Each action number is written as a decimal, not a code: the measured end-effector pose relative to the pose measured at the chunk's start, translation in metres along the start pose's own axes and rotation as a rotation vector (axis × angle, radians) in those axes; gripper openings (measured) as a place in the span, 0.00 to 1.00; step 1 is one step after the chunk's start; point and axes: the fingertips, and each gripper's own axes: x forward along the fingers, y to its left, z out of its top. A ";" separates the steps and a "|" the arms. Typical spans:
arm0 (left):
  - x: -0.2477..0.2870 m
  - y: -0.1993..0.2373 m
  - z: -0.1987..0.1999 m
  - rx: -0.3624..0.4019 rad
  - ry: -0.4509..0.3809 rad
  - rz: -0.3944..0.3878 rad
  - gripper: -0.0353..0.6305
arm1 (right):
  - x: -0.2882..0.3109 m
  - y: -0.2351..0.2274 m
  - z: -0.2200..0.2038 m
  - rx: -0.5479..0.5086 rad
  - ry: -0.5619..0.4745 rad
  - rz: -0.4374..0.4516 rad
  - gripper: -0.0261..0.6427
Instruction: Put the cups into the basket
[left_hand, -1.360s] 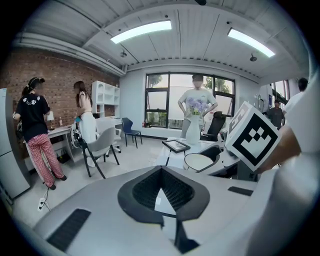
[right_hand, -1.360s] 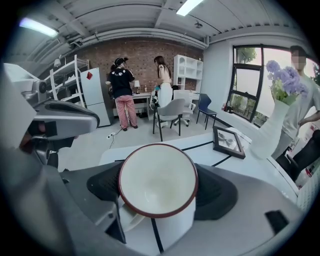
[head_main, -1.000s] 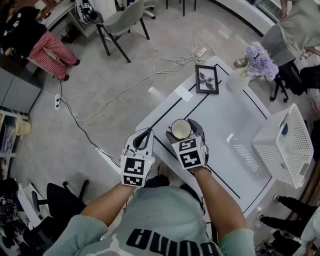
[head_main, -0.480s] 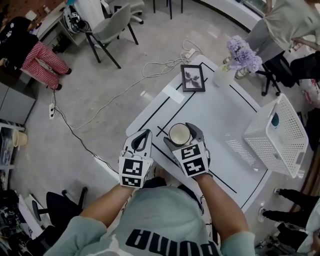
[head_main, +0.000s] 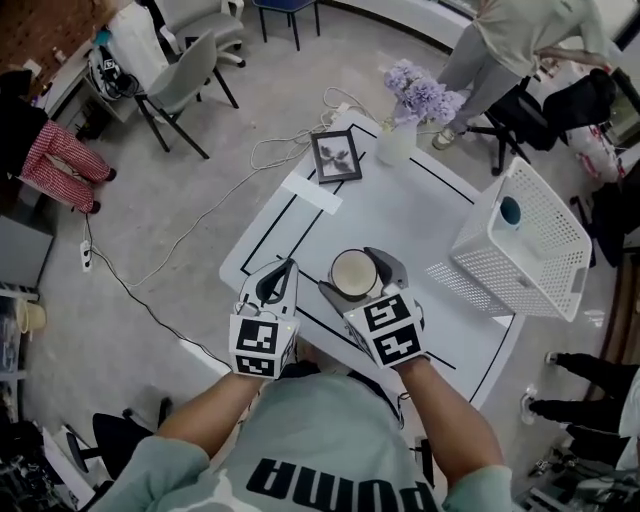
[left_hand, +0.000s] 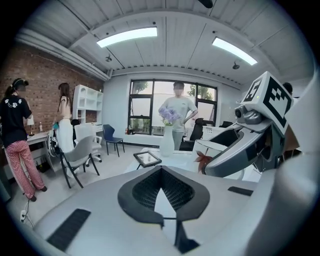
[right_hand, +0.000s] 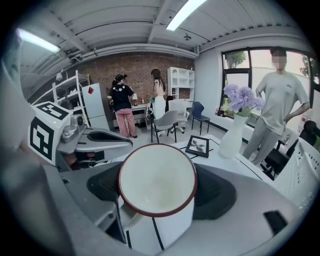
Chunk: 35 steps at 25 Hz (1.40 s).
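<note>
A white cup with a dark red rim (head_main: 353, 273) (right_hand: 156, 190) is clamped upright between the jaws of my right gripper (head_main: 358, 275), held over the near part of the white table (head_main: 400, 210). My left gripper (head_main: 281, 278) is beside it to the left, jaws closed together with nothing between them; in the left gripper view the pads (left_hand: 161, 192) meet. The white slatted basket (head_main: 525, 250) stands at the table's right edge, and a blue cup (head_main: 510, 211) shows inside it.
A framed picture (head_main: 335, 155) and a vase of purple flowers (head_main: 405, 110) stand at the table's far end. A cable (head_main: 200, 225) trails on the floor to the left. Chairs (head_main: 185, 80) and people (head_main: 520, 40) surround the table.
The head view has swung, so the table and basket now sit further left and up in frame. The right gripper still holds the cup; both grippers stay in about the same place.
</note>
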 end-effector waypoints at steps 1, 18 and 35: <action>0.002 -0.008 0.006 0.005 -0.008 -0.015 0.06 | -0.009 -0.004 0.001 0.002 -0.005 -0.008 0.63; 0.046 -0.178 0.102 0.113 -0.084 -0.312 0.06 | -0.178 -0.126 -0.008 0.089 -0.070 -0.196 0.63; 0.085 -0.318 0.144 0.220 -0.099 -0.473 0.06 | -0.298 -0.249 -0.047 0.249 -0.107 -0.346 0.63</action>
